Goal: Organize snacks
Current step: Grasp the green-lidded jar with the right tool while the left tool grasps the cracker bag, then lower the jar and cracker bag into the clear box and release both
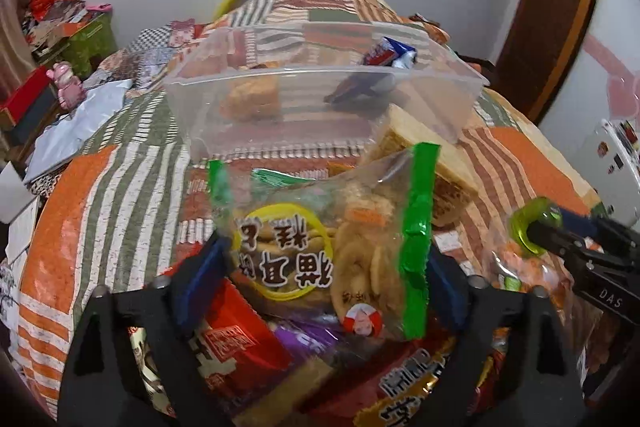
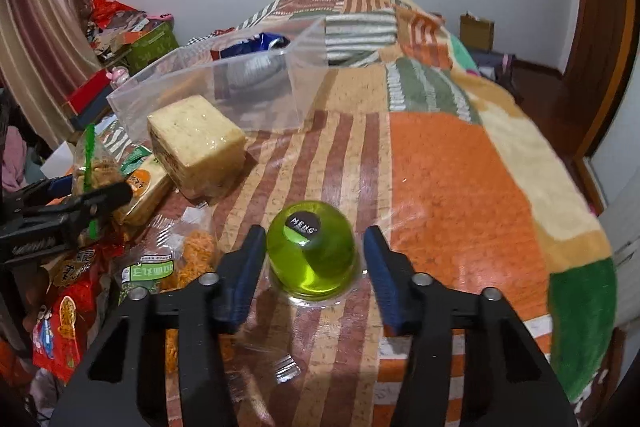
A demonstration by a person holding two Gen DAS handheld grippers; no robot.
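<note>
My right claw (image 2: 314,259) straddles the green domed jelly cup (image 2: 311,254) at lower centre, pads not quite gripping; my left claw (image 1: 326,277) brackets the green-edged clear cracker bag (image 1: 320,247), unclenched. Next, I reckon: clamp, lift toward the clear plastic bin (image 2: 256,95) (upper centre).

bin (image 1: 440,99) – clear glossy plastic | bedspread (image 2: 460,167) – matt woven cloth | jelly cup (image 2: 310,255) – glossy translucent plastic

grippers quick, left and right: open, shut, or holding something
Left gripper: open around the clear bag of crackers; grip not yet clear.
Right gripper: open, straddling the green jelly cup; a gap shows on one side.
</note>
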